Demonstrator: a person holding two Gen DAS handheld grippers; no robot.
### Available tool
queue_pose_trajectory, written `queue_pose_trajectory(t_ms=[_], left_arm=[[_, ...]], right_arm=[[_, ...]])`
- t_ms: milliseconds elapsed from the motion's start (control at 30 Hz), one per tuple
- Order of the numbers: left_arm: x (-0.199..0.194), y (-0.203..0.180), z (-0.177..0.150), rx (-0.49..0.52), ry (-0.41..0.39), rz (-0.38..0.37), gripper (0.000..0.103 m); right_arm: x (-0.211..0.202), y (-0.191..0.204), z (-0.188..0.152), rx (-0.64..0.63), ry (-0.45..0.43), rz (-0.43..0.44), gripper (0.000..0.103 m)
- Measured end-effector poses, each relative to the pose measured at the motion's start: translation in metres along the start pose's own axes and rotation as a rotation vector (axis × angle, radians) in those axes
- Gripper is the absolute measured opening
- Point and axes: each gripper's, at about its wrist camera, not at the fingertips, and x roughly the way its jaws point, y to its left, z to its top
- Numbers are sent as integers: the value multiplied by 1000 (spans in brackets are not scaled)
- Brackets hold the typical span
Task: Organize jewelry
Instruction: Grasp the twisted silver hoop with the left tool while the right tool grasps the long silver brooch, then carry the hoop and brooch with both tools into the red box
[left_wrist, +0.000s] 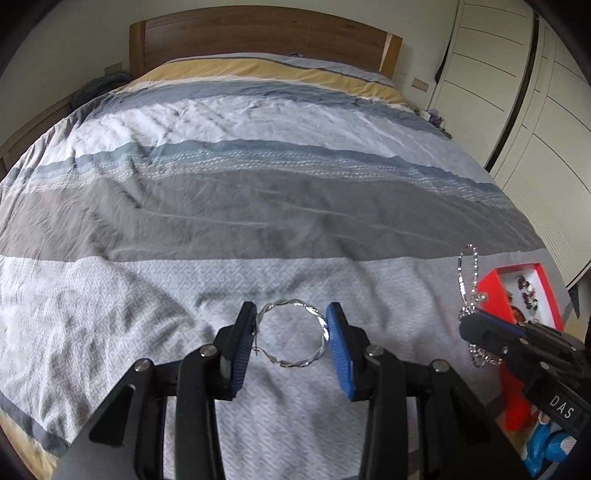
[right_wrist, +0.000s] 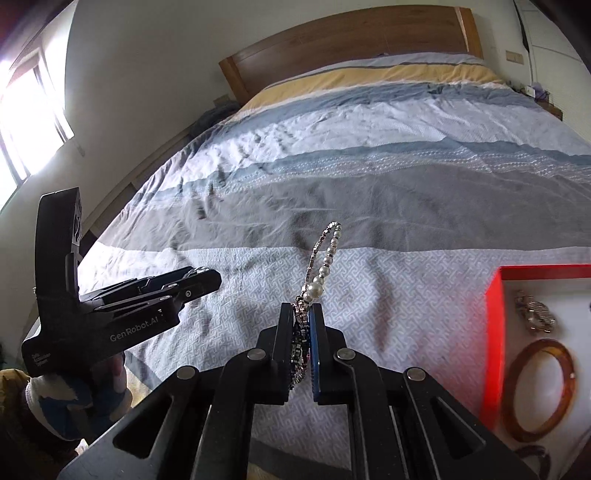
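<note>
Left claw low over the striped grey, white and blue bedspread. Twisted silver wire bangle sits between its two fingers, spanning the gap; black finger on one side, blue-padded finger on the other. Contact looks likely on both sides, though whether the fingers press it or merely flank it I cannot tell.

Right claw clenched on a pearl-and-silver bead bracelet; its loop stands up beyond the fingertips, the rest bunched between the pads.

Far right, on the bed: red-walled open jewelry box holding an amber translucent bangle and a small metallic piece, near the right claw.
</note>
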Motion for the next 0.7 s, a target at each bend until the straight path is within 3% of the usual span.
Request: queue_pose_trajectory(t_ms=[367,700], left_arm=[[-24,-144,-10,121,14,-206,37],[-9,-238,-39,214,91,-265,37]], right_arm=[[-114,-91,-24,64,-39,-180,8],[-142,-160,-65,151,33,-260,8]])
